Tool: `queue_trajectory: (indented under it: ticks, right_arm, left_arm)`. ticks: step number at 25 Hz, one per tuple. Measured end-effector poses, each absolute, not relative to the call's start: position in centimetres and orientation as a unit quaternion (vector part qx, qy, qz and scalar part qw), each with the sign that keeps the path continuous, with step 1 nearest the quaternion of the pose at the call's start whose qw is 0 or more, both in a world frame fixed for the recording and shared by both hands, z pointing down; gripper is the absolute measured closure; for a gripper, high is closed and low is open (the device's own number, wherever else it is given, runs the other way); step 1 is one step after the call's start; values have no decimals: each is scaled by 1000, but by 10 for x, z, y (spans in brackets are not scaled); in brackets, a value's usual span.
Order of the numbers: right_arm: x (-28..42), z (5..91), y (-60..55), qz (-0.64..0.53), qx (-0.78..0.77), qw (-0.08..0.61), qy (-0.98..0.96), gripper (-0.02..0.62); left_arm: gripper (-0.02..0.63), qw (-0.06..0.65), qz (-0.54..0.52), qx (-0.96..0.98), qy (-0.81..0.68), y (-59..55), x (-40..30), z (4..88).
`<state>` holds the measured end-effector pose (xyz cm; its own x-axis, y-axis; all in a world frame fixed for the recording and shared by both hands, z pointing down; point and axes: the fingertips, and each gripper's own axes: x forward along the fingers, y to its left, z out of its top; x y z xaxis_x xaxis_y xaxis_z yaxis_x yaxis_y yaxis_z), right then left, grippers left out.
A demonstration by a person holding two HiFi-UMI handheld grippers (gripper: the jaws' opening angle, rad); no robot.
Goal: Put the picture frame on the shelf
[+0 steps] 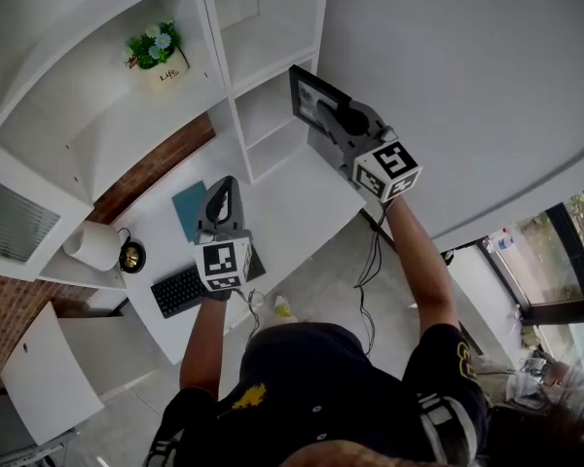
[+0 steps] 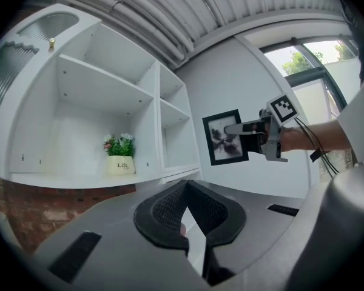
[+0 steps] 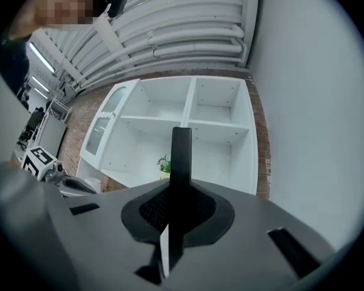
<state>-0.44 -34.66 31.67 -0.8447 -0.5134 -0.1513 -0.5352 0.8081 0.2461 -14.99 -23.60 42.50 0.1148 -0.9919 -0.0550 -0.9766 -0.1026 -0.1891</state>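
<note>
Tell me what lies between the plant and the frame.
In the left gripper view: a white divider and a narrow bare compartment. The frame hangs in the air, held by the right gripper.

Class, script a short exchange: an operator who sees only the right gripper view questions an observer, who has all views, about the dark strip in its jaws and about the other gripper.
Operator: What is the dark strip between my jaws?
Observer: The left gripper view shows it face-on: a black-edged picture frame, clamped by the right gripper.
Operator: Is the left gripper carrying anything?
Observer: No. The left gripper has its jaws together on nothing.
</note>
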Motion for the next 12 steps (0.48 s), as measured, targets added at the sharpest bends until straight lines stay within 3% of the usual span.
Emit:
queue_trajectory:
  ticks: [12]
  right_arm:
    - [-50, 282, -408, 107, -243, 50, 963, 580]
  left_arm:
    - [588, 73, -39, -750, 656, -277, -185, 417]
